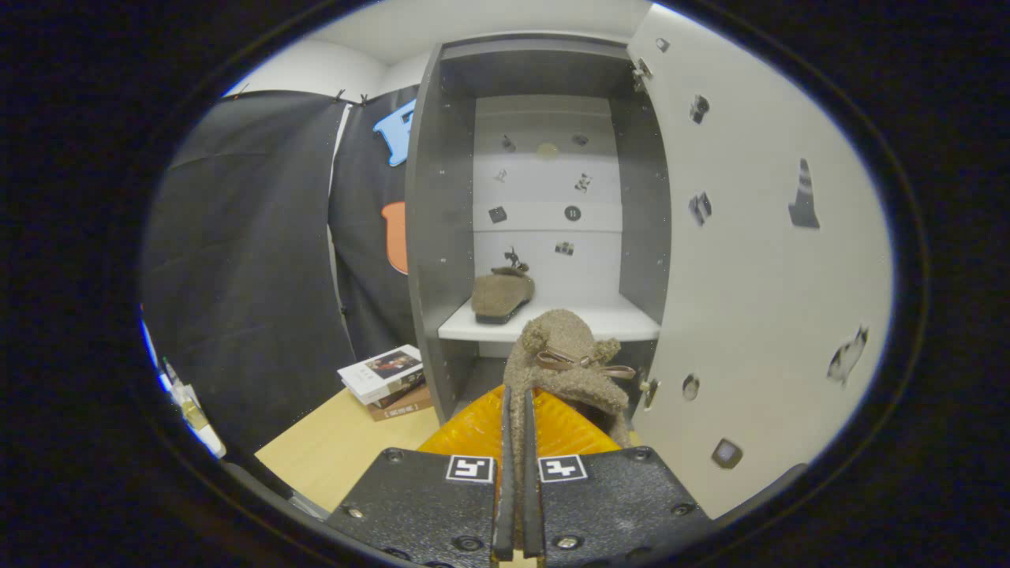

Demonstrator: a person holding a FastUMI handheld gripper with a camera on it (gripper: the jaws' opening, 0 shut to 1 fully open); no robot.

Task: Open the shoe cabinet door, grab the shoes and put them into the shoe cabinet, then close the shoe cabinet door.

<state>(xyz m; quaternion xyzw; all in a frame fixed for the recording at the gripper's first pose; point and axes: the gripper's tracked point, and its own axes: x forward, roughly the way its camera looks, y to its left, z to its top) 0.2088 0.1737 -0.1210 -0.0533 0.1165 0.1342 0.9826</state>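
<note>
Door (757, 260) open, gripper (517, 442) pinching 2nd shoe (564, 363) by its edge just in front of cabinet (426, 237), 1st shoe (503, 296) already on shelf (607, 322); looks mid-placement, next needs fwd reach + drop on bare shelf beside it, then shut door.

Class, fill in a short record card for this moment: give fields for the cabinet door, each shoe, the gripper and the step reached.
cabinet door: swung open
shoe on shelf: lying on the white shelf inside the shoe cabinet
held shoe: fuzzy, with a bow, pinched by its edge, hanging in front of the shelf
gripper: fingers shut on the held shoe
beside cabinet: books stacked on the table
step reached: second shoe not yet placed; door not yet closed
</note>
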